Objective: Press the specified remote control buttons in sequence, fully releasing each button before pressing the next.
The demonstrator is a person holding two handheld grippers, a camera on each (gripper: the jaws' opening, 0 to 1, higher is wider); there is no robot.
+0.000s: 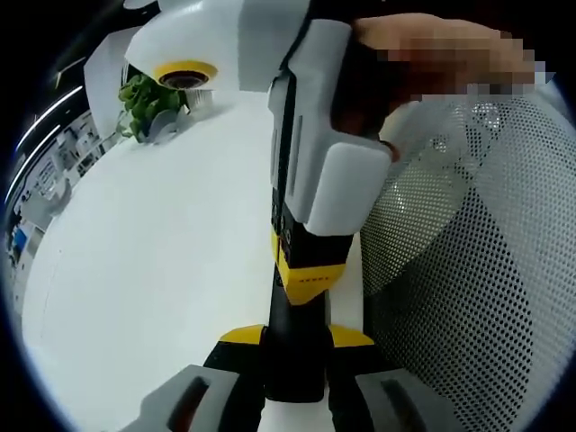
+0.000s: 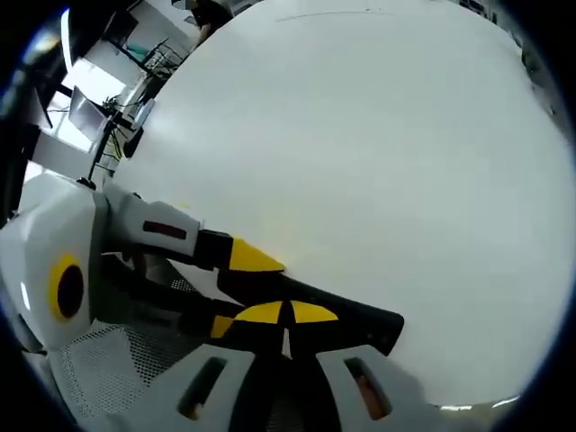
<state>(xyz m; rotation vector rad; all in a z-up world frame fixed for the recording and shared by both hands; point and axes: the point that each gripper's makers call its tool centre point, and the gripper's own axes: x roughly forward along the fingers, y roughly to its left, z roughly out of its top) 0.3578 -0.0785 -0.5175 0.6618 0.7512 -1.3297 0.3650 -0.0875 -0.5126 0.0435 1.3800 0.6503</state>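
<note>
— White table [image 1: 162,270], that's the biggest thing from where I stand. What's beside it?

— A chair with a perforated mesh back [image 1: 468,270], pushed up close against one edge of the table.

— And the two grippers?

— The left gripper [image 1: 295,337] has its yellow-tipped jaws clamped on either side of the remote [image 1: 290,360], grasping it near one end. The right gripper [image 2: 288,315] comes in over it from above, white body, black inside.

— Is the right one gripping anything?

— No. In the right gripper view its two yellow tips are drawn together with just a thin seam between them, nothing held. Those joined tips sit on the upper face of the remote, part-way along its length.

— Where's the remote, then?

— It's long and black, held above the table along the edge next to the chair. One end is in the left jaws and the other reaches out past the right tips. There are small reddish marks on its face, but I can't tell which button is which.

— Anything smaller?

— A small green plant [image 1: 144,103] near the far edge of the table, well apart from the remote.
</note>
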